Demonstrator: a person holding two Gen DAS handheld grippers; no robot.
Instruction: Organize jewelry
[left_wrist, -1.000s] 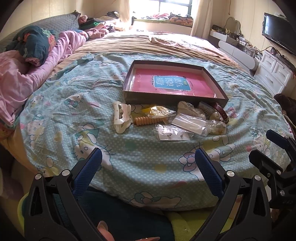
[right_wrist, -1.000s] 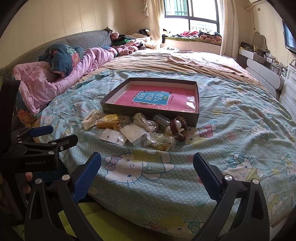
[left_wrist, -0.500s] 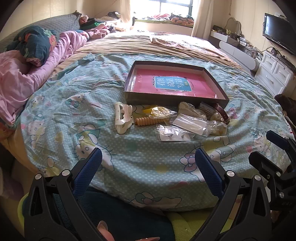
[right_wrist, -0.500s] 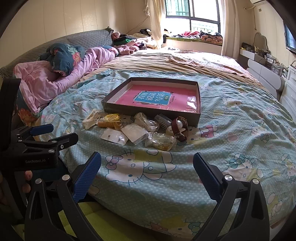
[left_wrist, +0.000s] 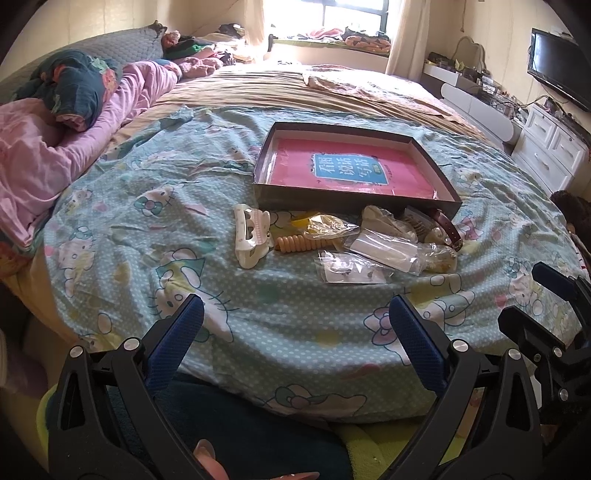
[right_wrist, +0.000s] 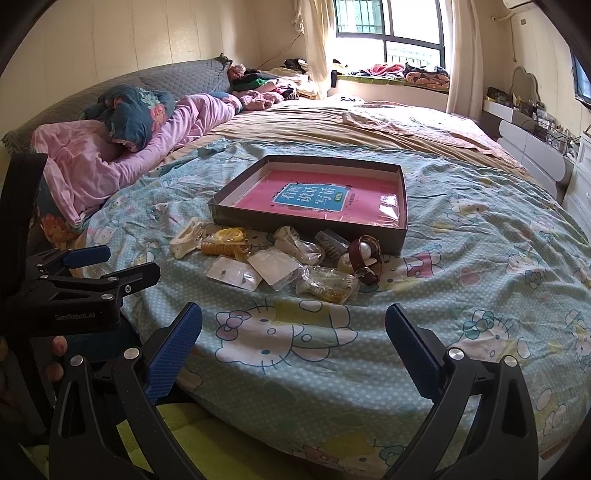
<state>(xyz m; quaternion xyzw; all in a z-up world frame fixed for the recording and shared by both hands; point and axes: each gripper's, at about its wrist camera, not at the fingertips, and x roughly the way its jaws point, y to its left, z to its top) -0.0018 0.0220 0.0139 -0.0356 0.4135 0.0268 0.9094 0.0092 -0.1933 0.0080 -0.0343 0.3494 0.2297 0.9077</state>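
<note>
- The left tool (left_wrist: 295, 314), black-framed with blue-padded fingers (left_wrist: 177, 332), hangs spread wide and empty above the near edge of the bed; in the right wrist view it shows at the far left (right_wrist: 110, 266), held by a hand whose fingertips (right_wrist: 55, 354) peek out beneath it.
- Ahead and left of the left tool, a cream plastic claw hair clip (left_wrist: 251, 236) lies on the pale blue cartoon-cat bedspread (left_wrist: 147, 229).
- Just right of the clip, straight ahead of the left tool, an orange ribbed coil bracelet (left_wrist: 299, 243) rests against a clear bag with yellow bands (left_wrist: 325, 225).
- Nearer that tool, a clear flat packet with small earrings on a white card (left_wrist: 351, 267) lies closest to the fingers, well apart from them.
- Beyond the pile sits a dark shallow cardboard box (left_wrist: 354, 199) with a pink book (left_wrist: 351, 173) lying flat inside; the jewelry is all outside it, along its near wall.
- Ahead of the right tool (right_wrist: 293, 321), likewise gaping and empty, lie a frosted plastic pouch (right_wrist: 273, 266) and a crinkled clear bag of gold-coloured pieces (right_wrist: 328, 284).
- Slightly right of those, a brown leather strap with pearl-like beads (right_wrist: 364, 258) lies just beside the box's near right corner.
</note>
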